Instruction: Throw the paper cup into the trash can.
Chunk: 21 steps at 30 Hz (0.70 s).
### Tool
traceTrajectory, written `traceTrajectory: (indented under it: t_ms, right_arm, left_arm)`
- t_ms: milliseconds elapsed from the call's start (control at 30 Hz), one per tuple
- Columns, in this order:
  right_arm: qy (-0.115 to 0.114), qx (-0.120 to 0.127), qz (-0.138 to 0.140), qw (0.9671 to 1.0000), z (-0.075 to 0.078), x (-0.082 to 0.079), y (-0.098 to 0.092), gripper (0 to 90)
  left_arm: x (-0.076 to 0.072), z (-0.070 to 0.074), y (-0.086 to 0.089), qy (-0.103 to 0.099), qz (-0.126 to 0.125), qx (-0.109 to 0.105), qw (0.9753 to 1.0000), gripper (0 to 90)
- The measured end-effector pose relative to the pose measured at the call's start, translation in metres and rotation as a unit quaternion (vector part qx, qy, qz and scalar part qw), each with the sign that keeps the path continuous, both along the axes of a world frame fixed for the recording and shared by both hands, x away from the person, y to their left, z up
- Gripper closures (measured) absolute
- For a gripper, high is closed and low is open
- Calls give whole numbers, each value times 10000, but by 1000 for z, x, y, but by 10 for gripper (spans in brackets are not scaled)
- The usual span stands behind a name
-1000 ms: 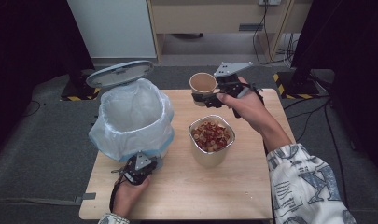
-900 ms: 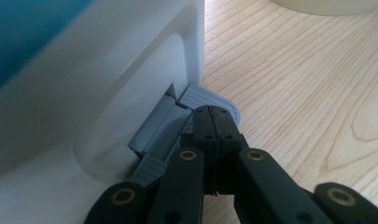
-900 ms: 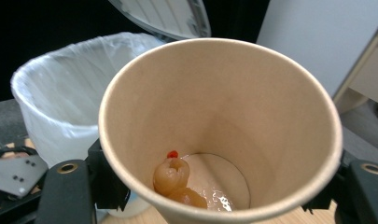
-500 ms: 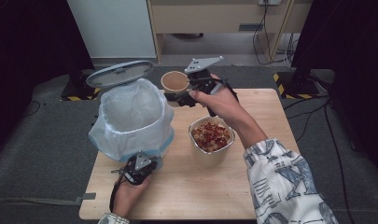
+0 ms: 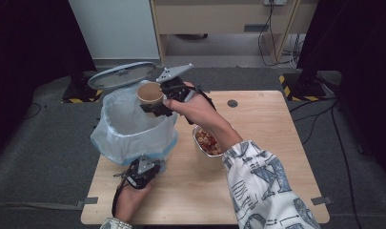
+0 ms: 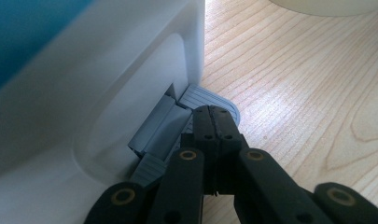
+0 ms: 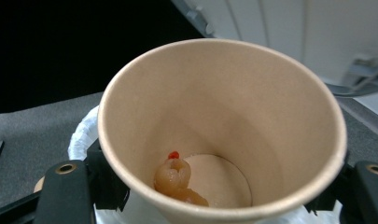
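Bin (image 5: 133,129), white w/ clear liner, sits at L side of surface (image 5: 267,191); its grey lid (image 5: 124,75) stands open at the far side.

L gripper (image 5: 144,171) low at bin's near base, at front edge of bin. In left gripper view its fingers (image 6: 214,126) are pressed together, nothing between them, tips resting on the grey pedal (image 6: 210,98) that sticks out from the bin wall. Pedal lies flat on the wood. Blue band of bin at upper L of that view.

Cup (image 5: 150,93), brown paper, held above bin's far-R rim, over the liner opening, about upright in high view. R gripper (image 5: 157,102) has it: fingers (image 7: 65,186) clamp cup from both sides, just below the rim, per right gripper view. Inside cup: small pale food scrap (image 7: 177,179) w/ red speck, lying on the cup's bottom at near side. Rest of cup bare. Liner edge (image 7: 81,135) visible under cup on L.

R of bin: tub (image 5: 207,140) of mixed red/tan food, on surface, partly under R forearm. Tub near bin, not touching as far as I can tell. Patterned sleeve (image 5: 262,181) crosses the surface's R-centre.
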State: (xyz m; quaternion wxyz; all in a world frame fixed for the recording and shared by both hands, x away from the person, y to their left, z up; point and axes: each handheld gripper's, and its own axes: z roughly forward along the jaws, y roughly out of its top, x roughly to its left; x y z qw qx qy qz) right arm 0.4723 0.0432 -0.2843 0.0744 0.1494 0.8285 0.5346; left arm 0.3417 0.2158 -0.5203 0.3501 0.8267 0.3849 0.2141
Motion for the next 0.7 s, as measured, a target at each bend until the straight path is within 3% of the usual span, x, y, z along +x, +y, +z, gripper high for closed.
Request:
traceTrajectory:
  t_ms: [100, 200, 367, 700]
  right_arm:
    - [-8, -45, -19, 10000, -6, 0, 9, 131]
    - [179, -51, -15, 9998, -10, -1, 11, 87]
    - [155, -2, -113, 9998, -10, 1, 0, 91]
    - [104, 42, -389, 9992, -15, 5, -45, 89]
  left_arm:
    - [0, 0, 0, 1, -2, -2, 10000, 895]
    - [0, 0, 0, 5, -2, -7, 10000, 894]
    - [0, 0, 0, 8, -9, 2, 10000, 894]
    - [0, 0, 0, 4, -12, 12, 10000, 894]
